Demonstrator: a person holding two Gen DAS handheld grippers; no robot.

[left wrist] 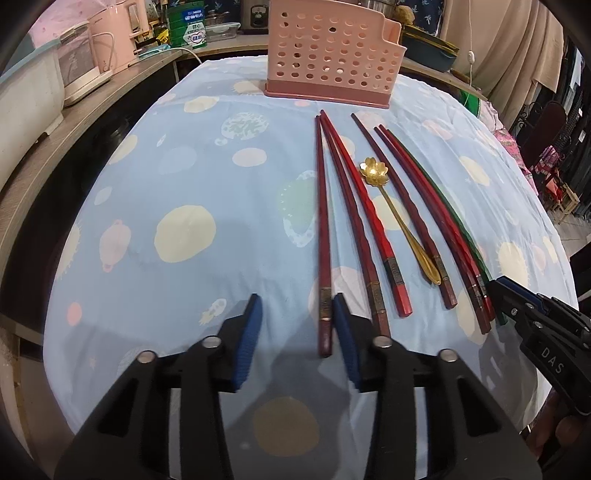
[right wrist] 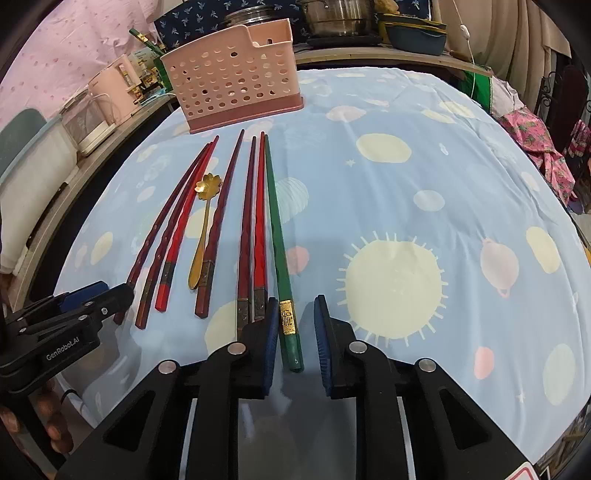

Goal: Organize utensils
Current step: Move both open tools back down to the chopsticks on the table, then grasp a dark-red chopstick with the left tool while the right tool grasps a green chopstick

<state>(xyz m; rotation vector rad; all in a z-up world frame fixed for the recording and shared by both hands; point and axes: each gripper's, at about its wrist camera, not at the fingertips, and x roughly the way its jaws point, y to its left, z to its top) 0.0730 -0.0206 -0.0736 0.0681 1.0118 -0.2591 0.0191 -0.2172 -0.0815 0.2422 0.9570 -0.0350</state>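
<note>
Several red and dark red chopsticks [left wrist: 373, 218] lie side by side on the blue cloth, with a gold flower spoon [left wrist: 400, 221] among them and a green chopstick [right wrist: 282, 258] at the right end. A pink perforated utensil holder [left wrist: 332, 51] stands upright behind them. My left gripper [left wrist: 297, 310] is open, its jaws either side of the thick end of the leftmost dark chopstick [left wrist: 323, 236]. My right gripper [right wrist: 295, 314] is open, its jaws either side of the green chopstick's gold-banded end. The holder [right wrist: 236, 74] and spoon [right wrist: 205, 221] also show in the right wrist view.
The table [right wrist: 406, 184] is covered by a light blue cloth with planet and sun prints. A wooden shelf on the left holds pink and white appliances [left wrist: 92, 48]. Pots and dishes [right wrist: 340, 18] stand behind the table. Pink cloth [right wrist: 535, 140] lies at the right edge.
</note>
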